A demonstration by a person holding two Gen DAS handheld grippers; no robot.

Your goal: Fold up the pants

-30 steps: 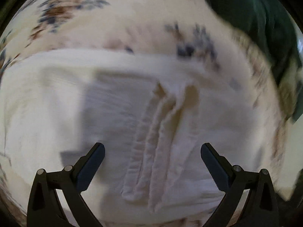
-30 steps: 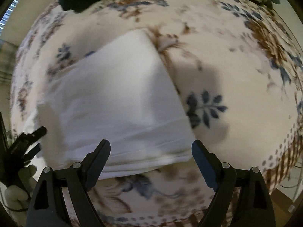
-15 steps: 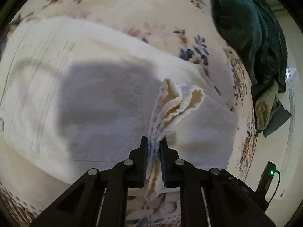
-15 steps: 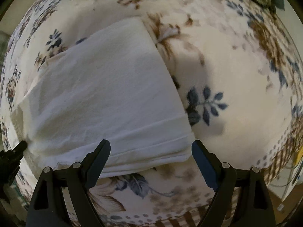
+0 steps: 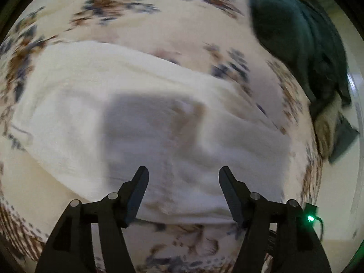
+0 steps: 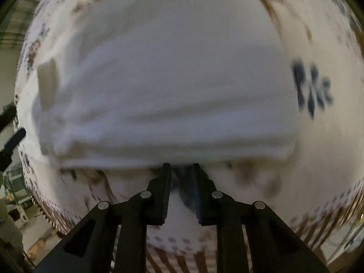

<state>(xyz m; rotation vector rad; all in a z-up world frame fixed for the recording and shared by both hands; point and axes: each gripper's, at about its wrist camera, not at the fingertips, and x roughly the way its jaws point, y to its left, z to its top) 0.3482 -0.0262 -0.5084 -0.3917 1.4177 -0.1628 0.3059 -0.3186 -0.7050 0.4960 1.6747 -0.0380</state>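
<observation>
The white pants (image 5: pixel 127 104) lie folded flat on a floral bedspread (image 5: pixel 141 22). My left gripper (image 5: pixel 183 170) is open and empty, just above the pants' near edge. In the right wrist view the pants (image 6: pixel 173 77) fill the middle, blurred by motion. My right gripper (image 6: pixel 181 167) has its jaws close together with a narrow gap, right at the pants' near hem. Whether any cloth is between the jaws is hidden by blur.
A dark green garment pile (image 5: pixel 295 36) sits on the bed at the far right, with a tan item (image 5: pixel 327 125) below it. The bed's edge and the floor (image 6: pixel 18 216) show at the lower left of the right wrist view.
My left gripper let go of the bunched waistband and opened; the pants now lie flat. My right gripper moved in to the near hem and its jaws narrowed from wide open.
</observation>
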